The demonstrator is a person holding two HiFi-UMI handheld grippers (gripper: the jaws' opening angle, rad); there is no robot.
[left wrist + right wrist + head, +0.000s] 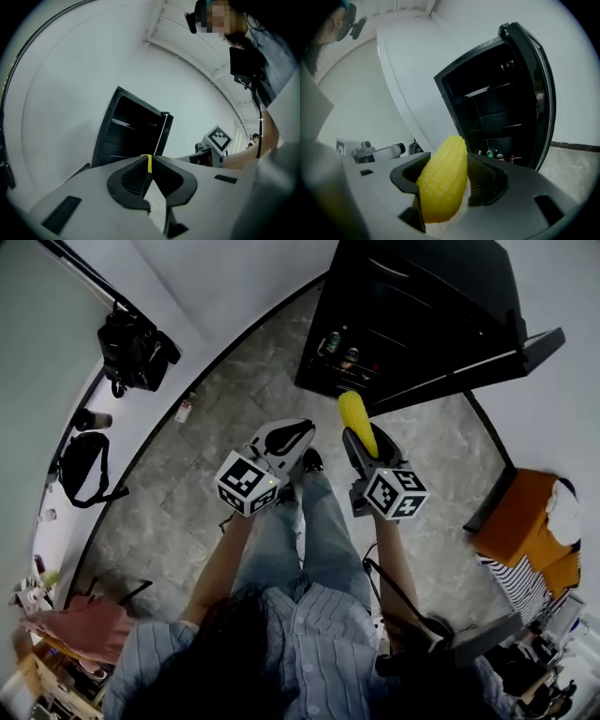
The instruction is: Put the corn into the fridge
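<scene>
A yellow corn cob (356, 420) sticks out forward from my right gripper (364, 437), which is shut on it. In the right gripper view the corn (443, 185) fills the gap between the dark pads of that gripper (450, 161). The black fridge (412, 310) stands ahead with its door (469, 367) swung open, and its dark shelves (494, 115) show in the right gripper view. My left gripper (302, 429) is held beside the right one, its jaws closed on nothing (149, 165). The fridge (129, 136) also lies ahead in the left gripper view.
Cans or bottles (497, 153) stand on a low fridge shelf. A camera on a stand (136, 348), a black bag (82, 465) and a small bottle (184, 411) sit along the left wall. A person in orange (525, 531) sits at the right. The floor is grey stone tile (216, 474).
</scene>
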